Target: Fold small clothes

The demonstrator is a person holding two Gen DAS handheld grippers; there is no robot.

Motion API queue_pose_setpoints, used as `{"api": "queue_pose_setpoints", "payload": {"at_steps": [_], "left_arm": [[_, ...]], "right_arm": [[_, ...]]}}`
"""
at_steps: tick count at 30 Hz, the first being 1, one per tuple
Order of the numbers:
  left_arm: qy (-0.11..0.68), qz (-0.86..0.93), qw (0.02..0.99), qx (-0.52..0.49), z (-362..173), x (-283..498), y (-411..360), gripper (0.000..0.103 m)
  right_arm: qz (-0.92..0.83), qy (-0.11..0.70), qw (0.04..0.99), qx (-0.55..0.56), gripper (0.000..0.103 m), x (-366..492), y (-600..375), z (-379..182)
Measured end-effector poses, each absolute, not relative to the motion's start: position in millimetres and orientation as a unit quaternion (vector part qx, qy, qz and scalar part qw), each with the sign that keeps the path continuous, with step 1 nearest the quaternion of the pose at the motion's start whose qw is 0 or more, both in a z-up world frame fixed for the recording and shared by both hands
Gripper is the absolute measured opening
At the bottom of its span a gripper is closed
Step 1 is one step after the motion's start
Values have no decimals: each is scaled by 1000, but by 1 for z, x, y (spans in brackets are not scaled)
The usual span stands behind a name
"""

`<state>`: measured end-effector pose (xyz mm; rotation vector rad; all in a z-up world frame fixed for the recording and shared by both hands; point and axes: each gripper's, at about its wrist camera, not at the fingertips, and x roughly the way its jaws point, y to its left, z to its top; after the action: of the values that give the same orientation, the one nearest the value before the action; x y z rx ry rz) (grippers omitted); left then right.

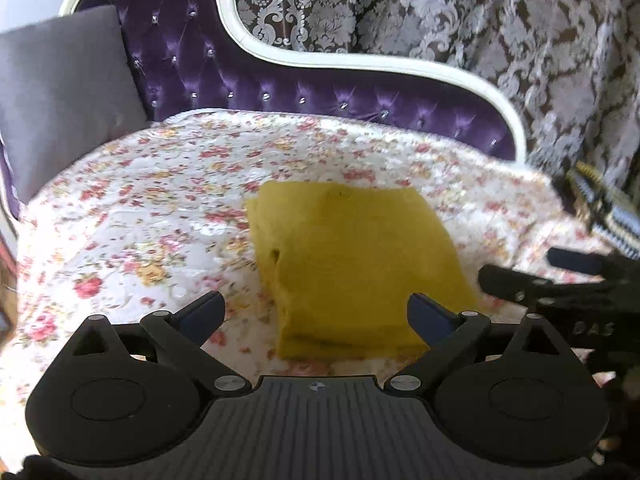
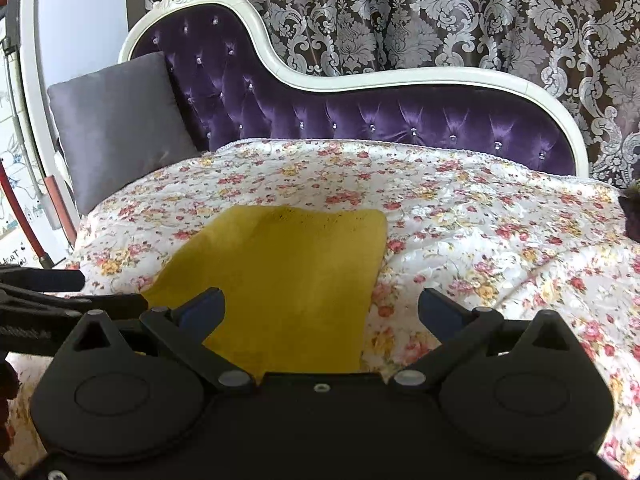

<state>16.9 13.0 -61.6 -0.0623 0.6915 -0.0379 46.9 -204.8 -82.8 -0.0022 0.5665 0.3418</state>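
Observation:
A mustard-yellow garment (image 1: pixel 352 264) lies folded into a thick rectangle on the floral bedspread (image 1: pixel 140 208). My left gripper (image 1: pixel 316 312) is open just in front of the garment's near edge, nothing between its fingers. In the right wrist view the same yellow garment (image 2: pixel 280 276) spreads flat ahead, and my right gripper (image 2: pixel 320 308) is open over its near right part, jaws wide and not touching it. The right gripper's fingers (image 1: pixel 516 284) show at the right edge of the left wrist view, and the left gripper's fingers (image 2: pixel 60 280) at the left edge of the right wrist view.
The bedspread covers a purple tufted chaise with a white frame (image 2: pixel 360 80). A grey cushion (image 2: pixel 120 128) leans at the left end. Patterned curtains (image 2: pixel 440 12) hang behind. A dark object (image 2: pixel 632 216) sits at the right edge, a striped item (image 1: pixel 608 208) at far right.

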Motion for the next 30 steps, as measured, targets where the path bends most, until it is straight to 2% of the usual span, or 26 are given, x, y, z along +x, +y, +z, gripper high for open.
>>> {"api": "queue_pose_setpoints", "payload": {"at_steps": [14, 25, 30], "left_arm": [[318, 14, 948, 0, -53, -4, 4, 97], [321, 1, 947, -15, -50, -7, 8, 97], [333, 2, 943, -24, -52, -3, 13, 97]], "right_arm": [[178, 274, 945, -24, 103, 19, -196, -75], [152, 287, 946, 5, 102, 18, -203, -71], [142, 265, 954, -8, 102, 11, -200, -63]]}}
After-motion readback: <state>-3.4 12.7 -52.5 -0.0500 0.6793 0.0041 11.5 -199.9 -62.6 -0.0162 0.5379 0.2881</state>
